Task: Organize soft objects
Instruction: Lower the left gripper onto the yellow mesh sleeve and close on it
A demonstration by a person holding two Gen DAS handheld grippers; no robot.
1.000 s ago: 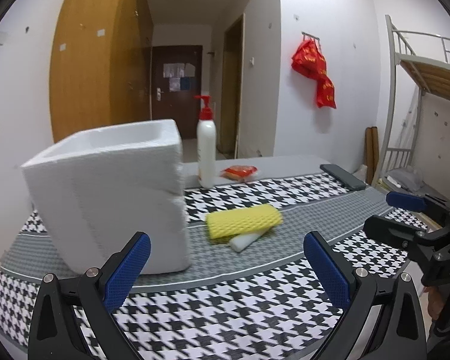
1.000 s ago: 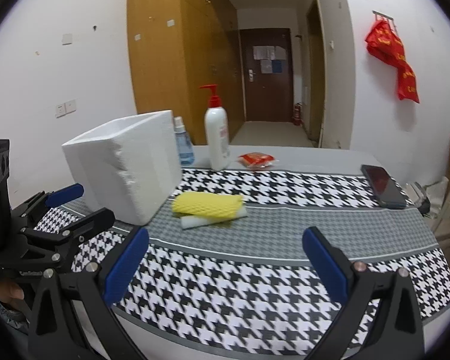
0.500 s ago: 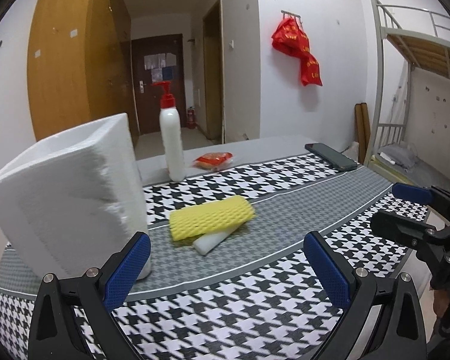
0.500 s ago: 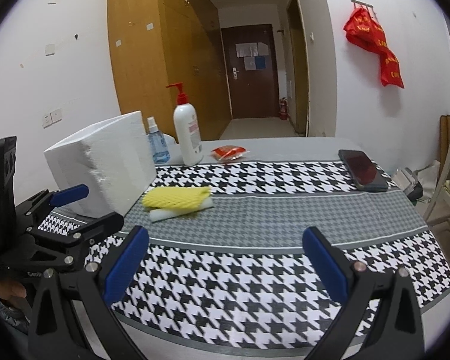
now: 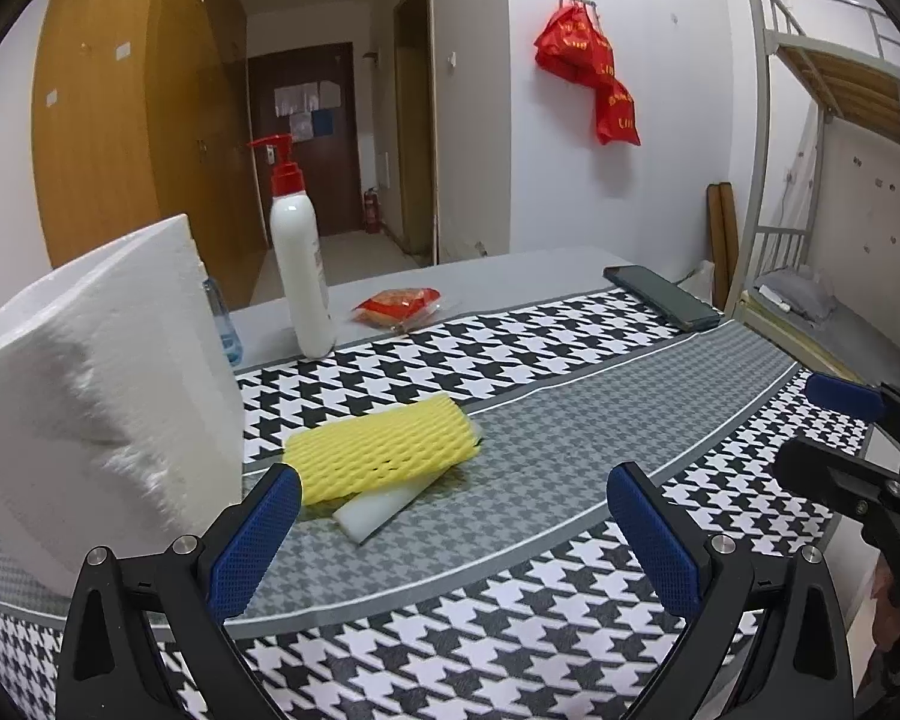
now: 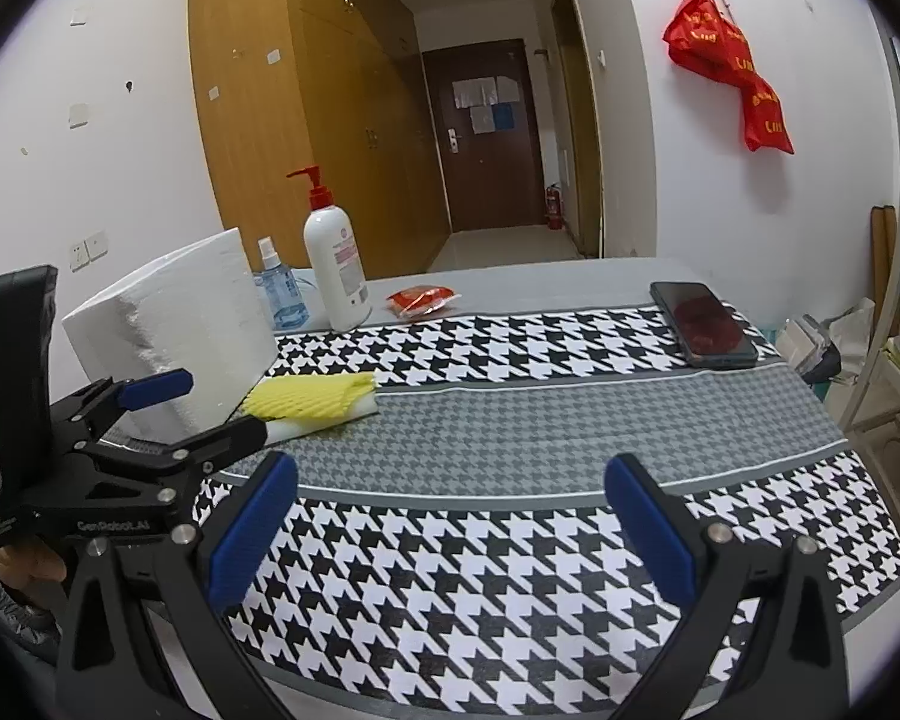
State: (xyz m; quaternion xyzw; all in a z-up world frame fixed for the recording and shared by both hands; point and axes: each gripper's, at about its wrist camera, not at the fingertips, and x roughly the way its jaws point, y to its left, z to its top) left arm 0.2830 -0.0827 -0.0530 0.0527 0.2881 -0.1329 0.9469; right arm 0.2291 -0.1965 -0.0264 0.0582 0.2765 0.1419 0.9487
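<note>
Houndstooth cloth covers the table (image 5: 570, 372), where a yellow foam net (image 5: 381, 449) lies on a white foam strip (image 5: 378, 507) mid-frame, just beside the white foam box (image 5: 96, 384) at left; left gripper (image 5: 450, 531) and right gripper (image 6: 450, 528) both gape, holding nothing

Open cloth (image 5: 570, 420) from 12 to 3 o'clock of the yellow foam net (image 5: 381, 449). Blocked at 9 o'clock by the foam box (image 5: 96, 384); pump bottle (image 5: 300, 276) farther off near 11.
</note>
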